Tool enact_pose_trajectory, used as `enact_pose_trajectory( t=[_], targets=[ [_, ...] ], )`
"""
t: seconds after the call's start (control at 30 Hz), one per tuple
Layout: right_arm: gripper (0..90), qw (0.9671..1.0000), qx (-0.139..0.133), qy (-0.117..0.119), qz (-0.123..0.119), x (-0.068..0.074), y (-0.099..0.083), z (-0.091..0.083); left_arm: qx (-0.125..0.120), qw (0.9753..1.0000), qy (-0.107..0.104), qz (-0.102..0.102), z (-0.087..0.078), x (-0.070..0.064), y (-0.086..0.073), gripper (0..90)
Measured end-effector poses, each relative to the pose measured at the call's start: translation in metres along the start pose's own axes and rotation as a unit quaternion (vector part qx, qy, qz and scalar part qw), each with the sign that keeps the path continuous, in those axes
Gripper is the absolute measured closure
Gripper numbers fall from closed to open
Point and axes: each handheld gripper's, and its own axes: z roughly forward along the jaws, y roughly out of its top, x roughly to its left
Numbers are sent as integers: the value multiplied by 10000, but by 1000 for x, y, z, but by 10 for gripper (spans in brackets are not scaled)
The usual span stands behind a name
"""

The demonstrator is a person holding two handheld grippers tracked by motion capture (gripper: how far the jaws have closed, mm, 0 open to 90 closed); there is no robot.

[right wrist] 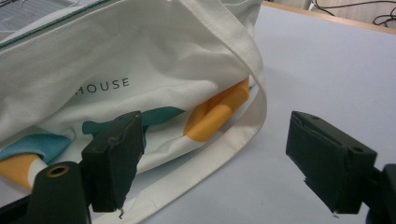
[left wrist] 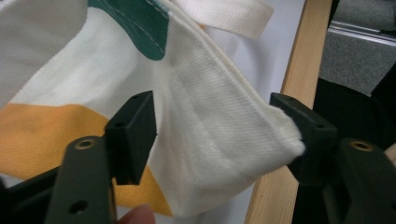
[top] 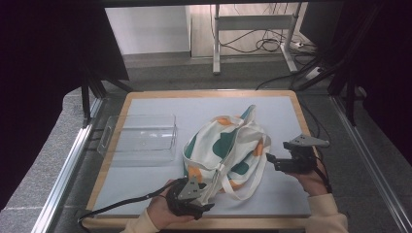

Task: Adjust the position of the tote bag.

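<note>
A cream canvas tote bag (top: 224, 145) with green and orange patches lies crumpled near the middle of the pale work board (top: 291, 194), its straps trailing toward the near edge. The left gripper (top: 206, 190) sits at the bag's near corner close to the board's wooden near rim; in the left gripper view its jaws stand wide apart with a fold of the bag's cloth (left wrist: 224, 135) bulging between them, not pinched. The right gripper (top: 271, 160) hovers just right of the bag, jaws wide open and holding nothing, a strap (right wrist: 224, 154) lying before them. A clear plastic bin (top: 141, 138) stands at the left, apart from the bag. Bare board lies right and far.
</note>
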Motion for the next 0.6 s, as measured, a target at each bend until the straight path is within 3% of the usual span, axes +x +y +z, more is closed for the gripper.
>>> enact_pose_trajectory(
  t=[0.03,0.1,0.2,0.23,0.3,0.37,0.6],
  targets=[
    [197,10000,2,1,3,0,0,0,-55,9999,-63,-74,-2,2,-1,402],
    [197,10000,-3,-4,7,0,0,0,-249,9987,-182,-415,-8,12,-4,446],
    [197,10000,-5,-3,2,0,0,0,-477,9959,-184,-751,-16,22,-7,536],
    [197,10000,-2,-4,2,0,0,0,-477,9959,-184,-751,-16,22,-7,573],
    [197,10000,2,-4,4,0,0,0,-550,9937,-243,-949,-18,28,-9,610],
    [197,10000,6,-7,-1,0,0,0,-558,9932,-260,-990,-20,31,-10,674],
    [197,10000,8,-10,10,-1,0,0,-529,9922,-290,-1092,-22,35,-10,735]
  ],
)
